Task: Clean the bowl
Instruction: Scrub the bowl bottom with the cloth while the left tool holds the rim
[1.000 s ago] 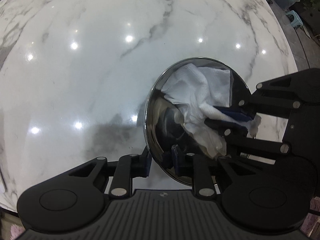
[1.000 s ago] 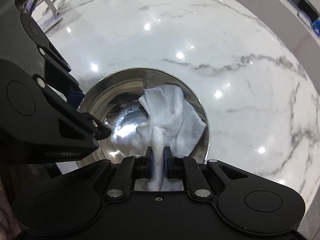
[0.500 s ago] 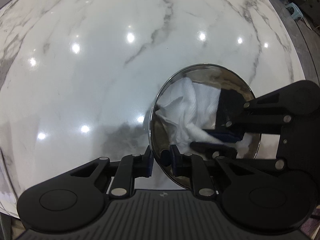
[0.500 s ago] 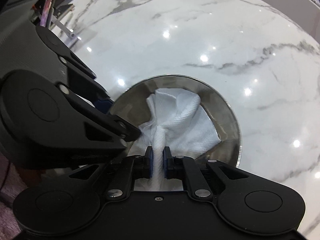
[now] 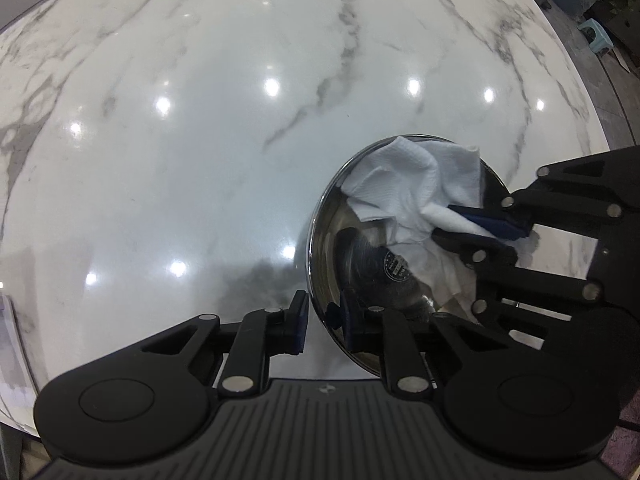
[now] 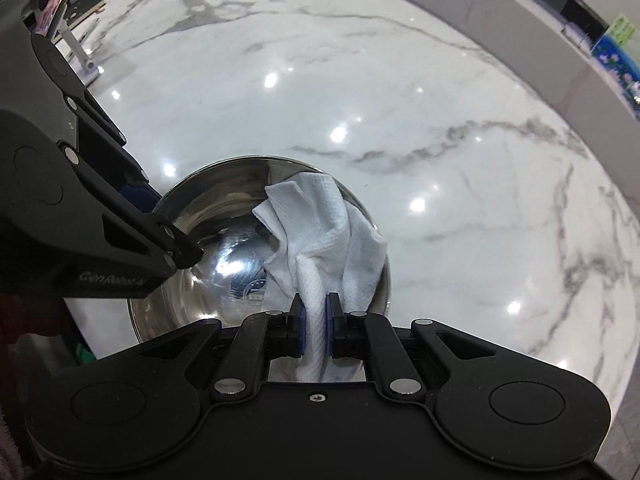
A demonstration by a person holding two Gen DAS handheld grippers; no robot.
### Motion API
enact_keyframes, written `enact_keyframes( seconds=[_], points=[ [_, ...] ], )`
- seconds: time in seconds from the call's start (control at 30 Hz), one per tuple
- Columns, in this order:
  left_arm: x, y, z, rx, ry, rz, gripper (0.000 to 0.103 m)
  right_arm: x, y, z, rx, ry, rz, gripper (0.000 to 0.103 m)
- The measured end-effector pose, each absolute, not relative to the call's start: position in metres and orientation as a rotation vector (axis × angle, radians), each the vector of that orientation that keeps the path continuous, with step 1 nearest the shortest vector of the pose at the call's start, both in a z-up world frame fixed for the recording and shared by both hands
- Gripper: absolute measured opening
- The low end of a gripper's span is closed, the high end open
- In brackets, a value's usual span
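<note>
Steel bowl on the marble counter, rim pinched by the left tool, while the right tool, clamped on a paper towel, should press firmly around the wall.

shiny metal bowl, embossed paper towel, glossy marble tabletop

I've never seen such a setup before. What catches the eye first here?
A shiny steel bowl sits on a white marble table. The right gripper pinches a crumpled white paper towel inside it, while the left gripper straddles the bowl's rim.
</note>
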State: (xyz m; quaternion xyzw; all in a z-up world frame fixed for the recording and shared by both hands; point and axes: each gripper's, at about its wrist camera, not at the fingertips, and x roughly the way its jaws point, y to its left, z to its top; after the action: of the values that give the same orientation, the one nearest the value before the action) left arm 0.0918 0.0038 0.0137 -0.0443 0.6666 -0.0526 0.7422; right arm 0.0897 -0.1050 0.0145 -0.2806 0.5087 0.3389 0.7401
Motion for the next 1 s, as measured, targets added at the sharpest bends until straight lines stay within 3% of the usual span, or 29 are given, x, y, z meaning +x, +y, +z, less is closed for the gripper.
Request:
enact_keyframes(
  seconds=[0.37, 1.0],
  points=[
    [0.090, 0.000, 0.015, -0.077, 1.452, -0.118, 0.015, 0.090, -0.105, 0.018, -0.646, 1.065, 0.718, 0.007],
    [0.092, -0.005, 0.014, -0.068, 1.443, -0.111, 0.014, 0.103, -0.113, 0.007, -0.571, 1.137, 0.782, 0.007]
  ],
)
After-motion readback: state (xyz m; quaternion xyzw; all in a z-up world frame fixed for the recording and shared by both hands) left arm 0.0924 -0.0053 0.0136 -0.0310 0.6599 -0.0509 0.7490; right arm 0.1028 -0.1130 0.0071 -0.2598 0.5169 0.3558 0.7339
